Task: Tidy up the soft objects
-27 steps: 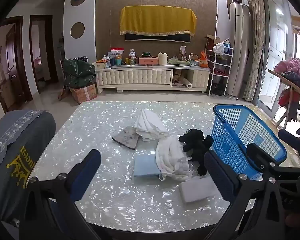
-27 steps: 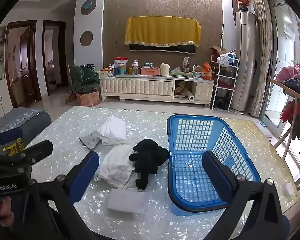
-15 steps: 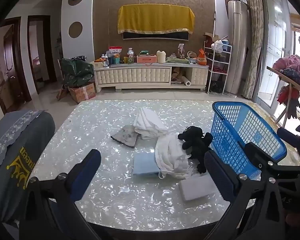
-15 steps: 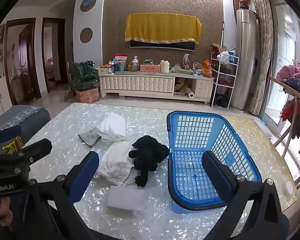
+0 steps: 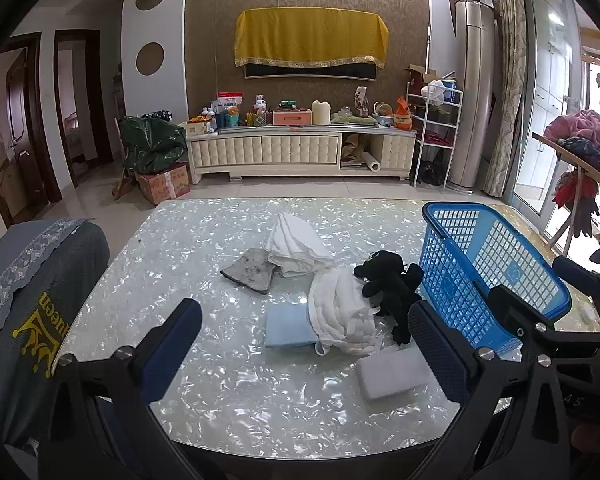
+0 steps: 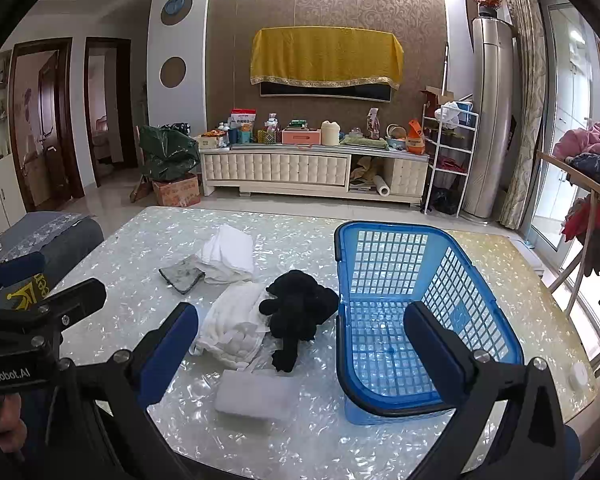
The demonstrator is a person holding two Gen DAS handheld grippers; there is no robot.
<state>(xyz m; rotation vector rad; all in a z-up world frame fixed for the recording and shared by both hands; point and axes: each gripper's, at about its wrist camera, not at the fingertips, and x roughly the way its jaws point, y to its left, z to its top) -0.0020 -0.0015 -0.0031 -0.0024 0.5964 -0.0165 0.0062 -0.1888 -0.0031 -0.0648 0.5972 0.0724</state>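
Both grippers were held above the near edge of the table (image 5: 188, 248), tilted downward toward it. The left gripper (image 5: 304, 344) stood with its jaws spread wide and nothing between them. The right gripper (image 6: 300, 344) was likewise spread wide and empty.

The soft objects lay grouped at the middle of the table. A folded white cloth (image 5: 296, 244) sat farthest from the grippers, with a grey rag (image 5: 250, 270) touching its left edge. Nearer, a bunched white towel (image 5: 342, 312) partly overlapped a flat light-blue cloth (image 5: 288, 326) on its left. A black plush toy (image 5: 392, 284) lay against the towel's right side, just beside the blue basket (image 5: 452, 248). A white rectangular pad (image 5: 396, 374) lay nearest the grippers, apart from the towel.

In the right wrist view, the blue basket (image 6: 380, 232) stood upright on the right part of the table, and its visible interior held no soft object. The black plush toy (image 6: 296, 304) touched or nearly touched the basket's left wall; which could not be determined. The white pad (image 6: 252, 394) lay in front of the towel (image 6: 232, 324).

A grey chair cover (image 5: 40, 300) with yellow lettering stood at the table's left edge.
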